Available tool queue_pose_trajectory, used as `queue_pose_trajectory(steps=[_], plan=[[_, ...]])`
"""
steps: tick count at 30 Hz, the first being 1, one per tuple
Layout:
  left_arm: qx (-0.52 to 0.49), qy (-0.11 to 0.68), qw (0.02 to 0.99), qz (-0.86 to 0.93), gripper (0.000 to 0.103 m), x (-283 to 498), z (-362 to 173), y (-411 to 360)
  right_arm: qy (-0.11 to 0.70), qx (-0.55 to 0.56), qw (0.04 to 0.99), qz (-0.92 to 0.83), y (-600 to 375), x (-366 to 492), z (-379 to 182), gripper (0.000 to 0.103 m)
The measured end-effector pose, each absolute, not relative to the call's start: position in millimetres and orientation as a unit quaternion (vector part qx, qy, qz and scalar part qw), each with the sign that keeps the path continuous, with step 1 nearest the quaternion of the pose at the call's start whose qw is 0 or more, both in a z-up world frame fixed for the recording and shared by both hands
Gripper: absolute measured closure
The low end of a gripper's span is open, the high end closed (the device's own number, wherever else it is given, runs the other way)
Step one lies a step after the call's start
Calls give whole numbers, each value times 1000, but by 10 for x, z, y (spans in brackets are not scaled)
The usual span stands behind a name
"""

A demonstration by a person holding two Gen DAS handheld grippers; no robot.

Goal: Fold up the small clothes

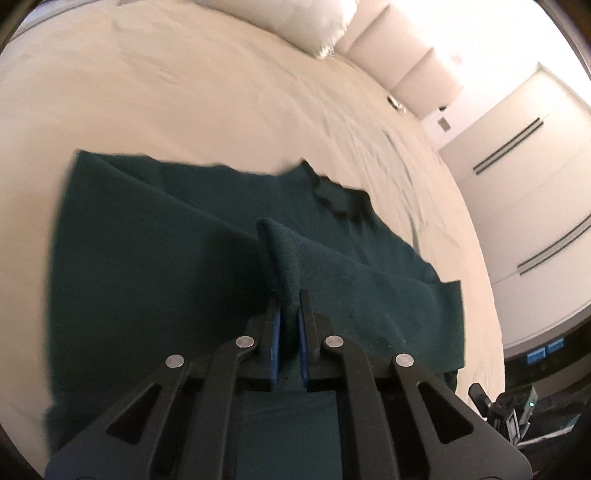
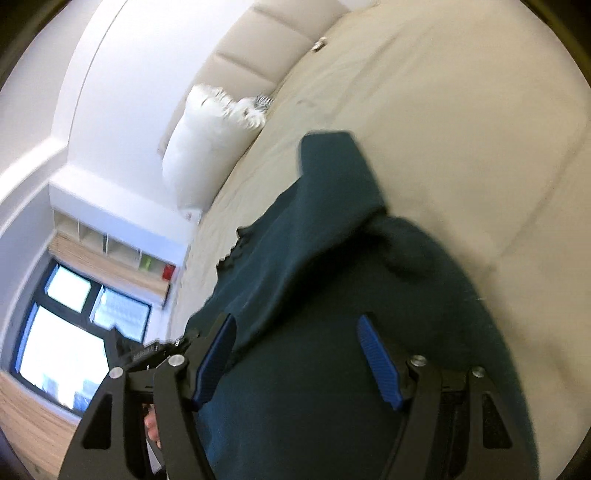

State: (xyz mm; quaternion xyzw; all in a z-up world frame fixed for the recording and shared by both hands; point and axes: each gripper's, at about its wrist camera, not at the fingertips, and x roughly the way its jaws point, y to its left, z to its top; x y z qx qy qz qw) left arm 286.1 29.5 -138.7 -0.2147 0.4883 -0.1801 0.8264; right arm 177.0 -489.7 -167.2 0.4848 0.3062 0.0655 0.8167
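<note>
A dark green garment [image 1: 155, 236] lies spread on a cream bed sheet [image 1: 184, 92], with a dark collar part [image 1: 332, 195] at its far edge. My left gripper [image 1: 289, 299] is shut on a raised fold of the garment and lifts it into a ridge. In the right wrist view the same garment [image 2: 332, 277] fills the lower middle, bunched and partly lifted. My right gripper [image 2: 295, 325] is open just above the cloth, its blue pads [image 2: 376, 362] wide apart with nothing between them.
A white pillow [image 1: 288, 18] lies at the head of the bed against a padded headboard [image 1: 406, 48]; it also shows in the right wrist view [image 2: 199, 147]. White wardrobe doors [image 1: 528, 166] stand to the right. A window [image 2: 66, 332] and shelves [image 2: 110, 243] lie beyond the bed edge.
</note>
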Motion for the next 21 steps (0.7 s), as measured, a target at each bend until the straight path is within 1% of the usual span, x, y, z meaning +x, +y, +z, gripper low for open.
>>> queue_pose_trajectory(steps=[5,10,17,21], plan=[[-222,491,826,-162,96,2808,-1433,581,280,536,794,60,-5018,1748,-1690,29],[-217,504,820,-162,96,2837,-1620,562,249,592,765,57,-5196,1713,-1704,26],[-224,501,820,-165,96,2872,-1679,521,255,631,730,58,-5149,1852,-1747,27],[-217,498,824,-163,96,2864,-1697,445,270,637,718,69,-5067,2084,-1780,26]])
